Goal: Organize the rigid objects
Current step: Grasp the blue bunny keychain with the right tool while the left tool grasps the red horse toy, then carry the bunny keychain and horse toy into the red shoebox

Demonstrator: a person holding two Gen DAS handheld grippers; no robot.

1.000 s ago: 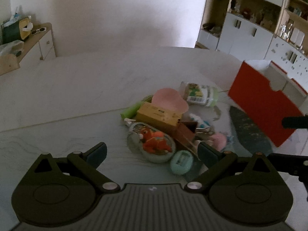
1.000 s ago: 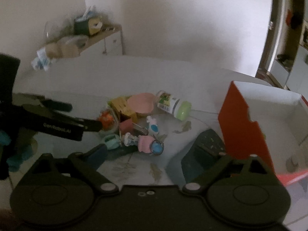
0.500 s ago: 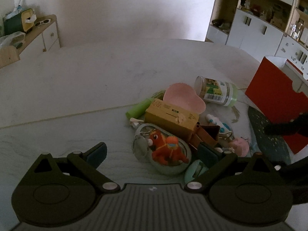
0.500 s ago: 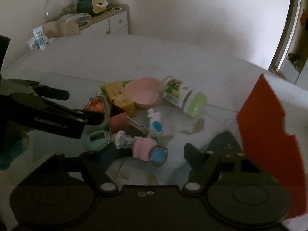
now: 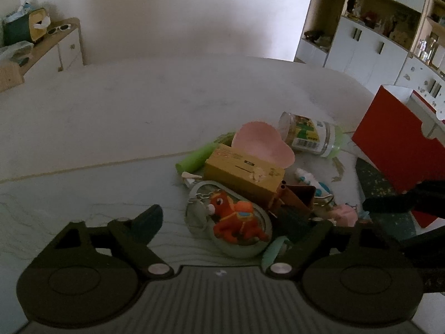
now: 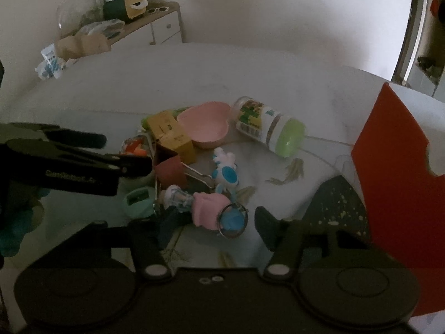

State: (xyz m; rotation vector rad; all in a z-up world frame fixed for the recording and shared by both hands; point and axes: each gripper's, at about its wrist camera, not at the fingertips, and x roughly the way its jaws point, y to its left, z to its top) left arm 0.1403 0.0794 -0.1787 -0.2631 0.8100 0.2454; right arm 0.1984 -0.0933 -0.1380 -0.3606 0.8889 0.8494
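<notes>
Your left gripper (image 5: 219,217), jaws narrowing but spread, straddles the orange plush horse keychain (image 5: 236,220); your right gripper (image 6: 214,222), also narrowing, brackets the pink-and-blue keychain toy (image 6: 217,213), pads apart

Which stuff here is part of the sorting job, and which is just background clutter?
Job:
- yellow box
- pink heart dish
- jar with green lid
- orange horse keychain
- pink keychain toy
- red bin

Lying about:
- sunglasses on the sideboard
- tissue box
- wall shelves
</notes>
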